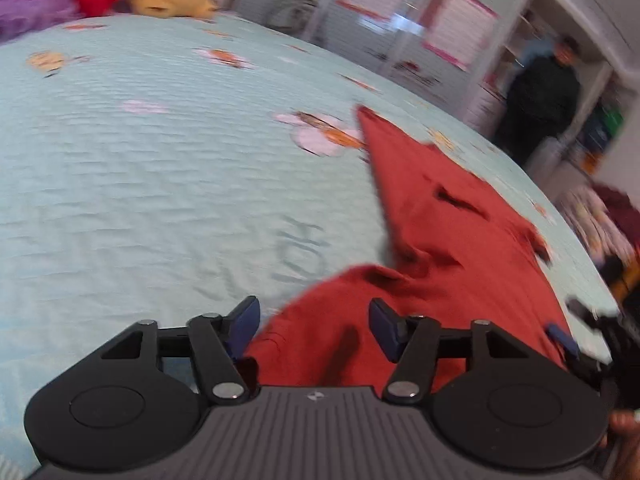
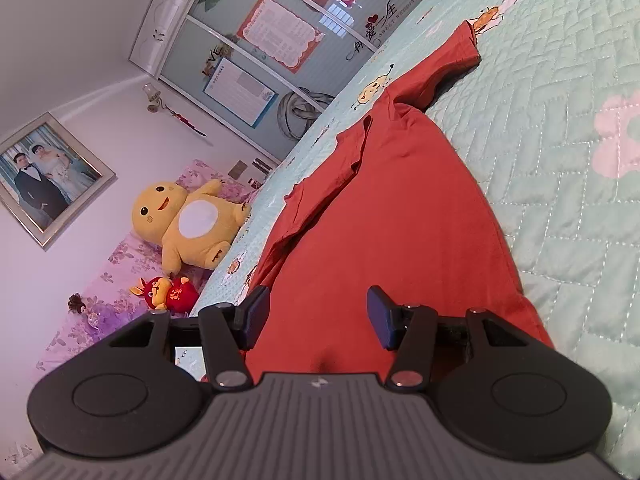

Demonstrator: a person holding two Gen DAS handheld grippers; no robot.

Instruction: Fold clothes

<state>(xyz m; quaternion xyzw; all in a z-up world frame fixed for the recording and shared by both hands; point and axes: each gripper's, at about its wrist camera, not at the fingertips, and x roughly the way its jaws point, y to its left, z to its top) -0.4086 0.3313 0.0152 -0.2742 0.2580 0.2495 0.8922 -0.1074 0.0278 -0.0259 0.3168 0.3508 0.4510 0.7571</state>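
A rust-red garment lies crumpled on a pale green quilted bedspread. One sleeve points toward the far side of the bed. In the left wrist view my left gripper hovers low over the near edge of the cloth. Its blue pads stand apart with red cloth between them and do not press on it. In the right wrist view the same garment stretches away along the bedspread, sleeve farthest. My right gripper sits at the garment's near end, jaws wide, and red cloth fills the gap without being pinched.
A yellow plush toy and a small red one rest on a purple floral cover at the bed's head. A mirrored wardrobe lines the far side. A person stands in a doorway, near a pile of clothes.
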